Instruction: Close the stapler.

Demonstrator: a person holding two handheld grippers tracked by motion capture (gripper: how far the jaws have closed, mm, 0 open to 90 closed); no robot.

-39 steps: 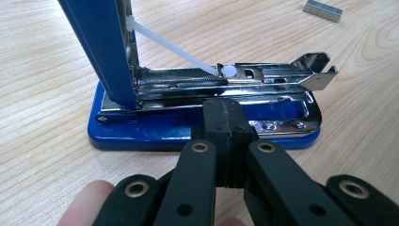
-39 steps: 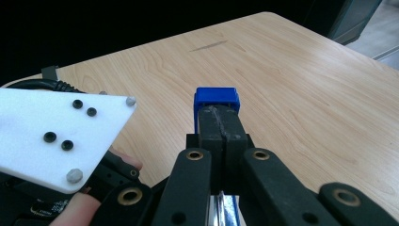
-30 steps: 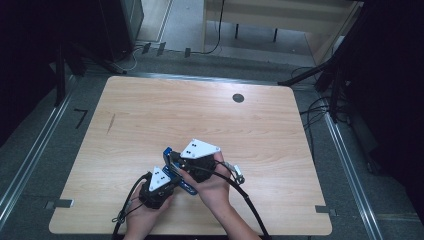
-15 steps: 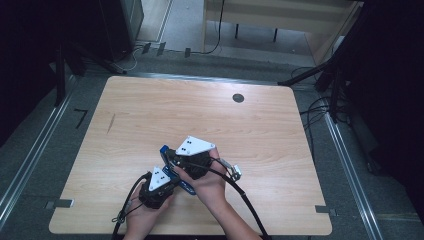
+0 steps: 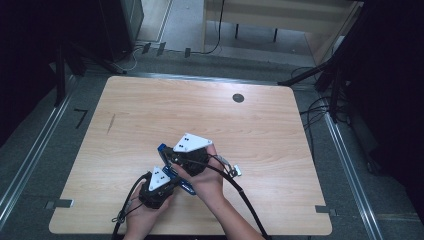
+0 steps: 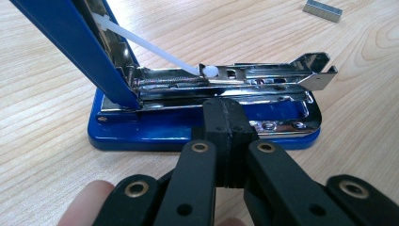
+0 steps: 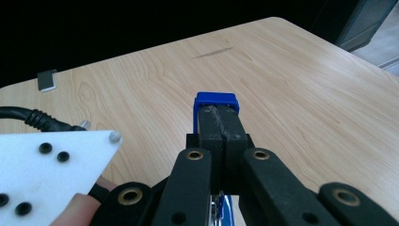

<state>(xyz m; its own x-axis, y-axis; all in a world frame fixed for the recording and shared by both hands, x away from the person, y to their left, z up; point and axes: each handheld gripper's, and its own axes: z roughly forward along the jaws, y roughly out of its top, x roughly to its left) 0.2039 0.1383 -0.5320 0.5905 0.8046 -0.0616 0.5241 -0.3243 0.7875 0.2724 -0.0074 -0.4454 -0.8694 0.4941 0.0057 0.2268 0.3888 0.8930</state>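
Observation:
A blue stapler lies near the table's front edge, its lid (image 5: 162, 148) swung up off the base (image 6: 202, 129). The chrome magazine (image 6: 244, 77) lies bare, a white rod running from it up to the lid. My left gripper (image 6: 229, 117) (image 5: 172, 177) is shut, its tips against the base's near side with nothing between the jaws. My right gripper (image 7: 219, 123) (image 5: 169, 152) is shut too, jaws pressed together and lying along the raised lid, whose blue end (image 7: 215, 100) sticks out past the tips. A short strip of staples (image 6: 322, 10) (image 5: 235, 171) lies on the wood just right of the hands.
The wooden table (image 5: 200, 115) has a black round grommet (image 5: 238, 98) near its far edge and a dark streak (image 5: 111, 123) at the left. Black cables (image 5: 245, 197) trail from both grippers over the front edge. A grey bracket (image 7: 46, 80) sits at the table's edge.
The right gripper has shifted slightly to the left and away from the person, together with the lid's blue end. The left gripper and the stapler's base have stayed put.

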